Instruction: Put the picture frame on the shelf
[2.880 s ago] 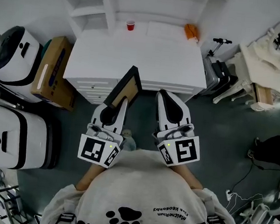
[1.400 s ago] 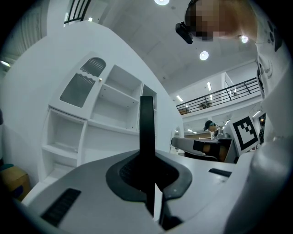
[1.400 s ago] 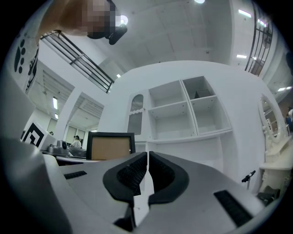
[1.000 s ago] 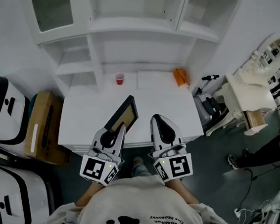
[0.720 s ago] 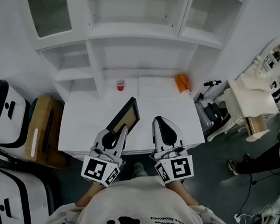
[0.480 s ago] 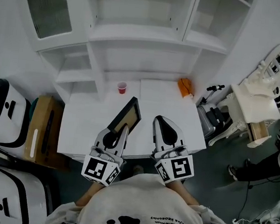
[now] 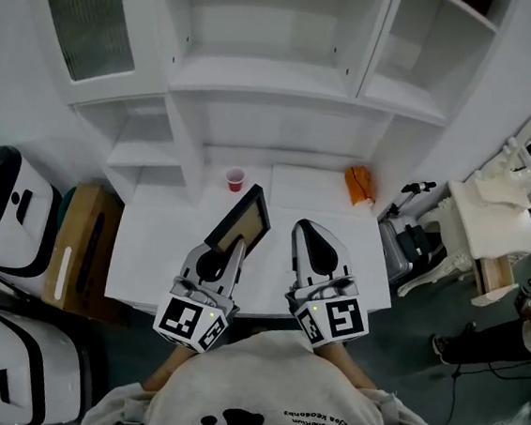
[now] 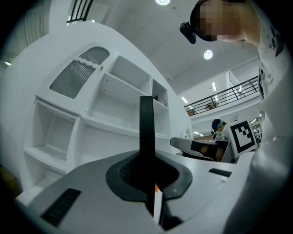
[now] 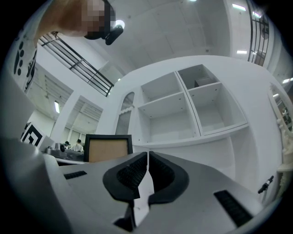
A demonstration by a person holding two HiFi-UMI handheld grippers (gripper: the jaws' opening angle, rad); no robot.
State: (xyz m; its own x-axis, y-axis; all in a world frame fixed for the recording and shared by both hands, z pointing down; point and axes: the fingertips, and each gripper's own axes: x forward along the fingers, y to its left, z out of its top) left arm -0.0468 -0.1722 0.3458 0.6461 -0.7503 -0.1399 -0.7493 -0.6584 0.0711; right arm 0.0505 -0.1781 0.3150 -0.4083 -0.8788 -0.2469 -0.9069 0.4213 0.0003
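Note:
The picture frame (image 7: pixel 241 221) has a black border and a tan cardboard back. My left gripper (image 7: pixel 234 247) is shut on its lower edge and holds it tilted above the white cabinet top (image 7: pixel 158 243). In the left gripper view the picture frame (image 8: pixel 146 132) shows edge-on as a black bar rising from the jaws. My right gripper (image 7: pixel 311 241) is shut and holds nothing, just right of the frame. The right gripper view shows the picture frame (image 9: pixel 108 148) at left. The white shelf unit (image 7: pixel 270 75) rises behind the cabinet top with open compartments.
A red cup (image 7: pixel 235 178) and an orange object (image 7: pixel 358 184) stand at the back of the cabinet top. A cardboard box (image 7: pixel 82 249) and white rounded machines (image 7: pixel 7 203) sit at left. A white dresser with mirror (image 7: pixel 506 209) and a scooter (image 7: pixel 414 234) are at right.
The view has tilted up toward the shelf unit, so more shelves show. Both grippers and the held frame have moved forward over the cabinet top, closer to the shelves.

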